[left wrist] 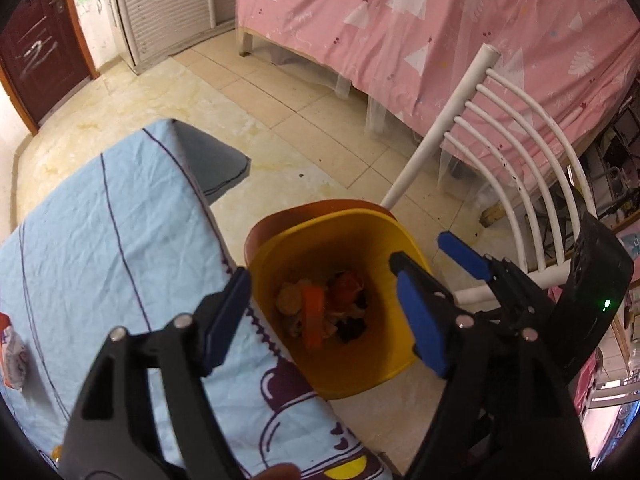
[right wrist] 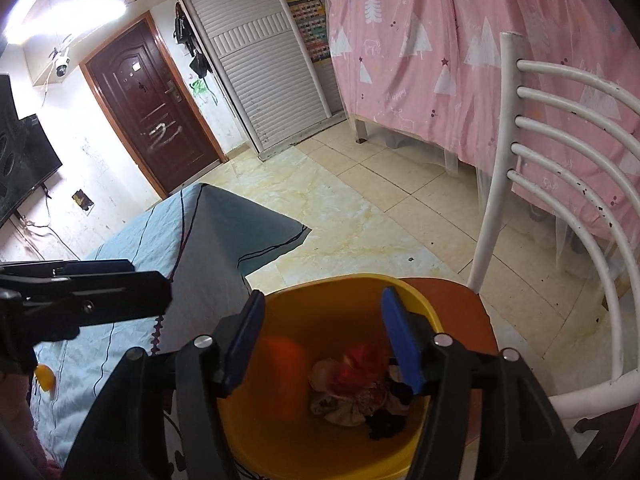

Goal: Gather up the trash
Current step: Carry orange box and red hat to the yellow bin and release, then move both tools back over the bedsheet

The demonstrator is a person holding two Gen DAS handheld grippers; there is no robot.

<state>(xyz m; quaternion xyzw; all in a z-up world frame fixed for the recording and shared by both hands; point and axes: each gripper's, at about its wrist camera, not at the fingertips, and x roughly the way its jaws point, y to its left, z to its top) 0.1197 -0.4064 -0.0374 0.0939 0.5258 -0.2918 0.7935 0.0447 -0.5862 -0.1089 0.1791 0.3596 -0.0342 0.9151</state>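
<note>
A yellow bin [left wrist: 376, 236] stands on an orange chair seat beside the table; it also shows in the right wrist view [right wrist: 344, 288]. Inside lie crumpled trash [left wrist: 344, 312], an orange piece [left wrist: 313, 316] and red wrappers [right wrist: 360, 372]. My left gripper [left wrist: 320, 316] is open and empty above the bin's mouth. My right gripper [right wrist: 322, 340] is open and empty right over the bin; an orange object [right wrist: 286, 376], blurred, shows inside the bin below it. The right gripper's fingers [left wrist: 464, 258] show in the left wrist view.
A table with a light blue cloth [left wrist: 100, 240] is left of the bin, with a packet [left wrist: 14, 356] and a small orange-yellow item [right wrist: 45, 378] on it. A white chair back [left wrist: 516, 152] rises behind the bin. A pink-curtained bed [left wrist: 440, 32] and tiled floor [left wrist: 280, 96] lie beyond.
</note>
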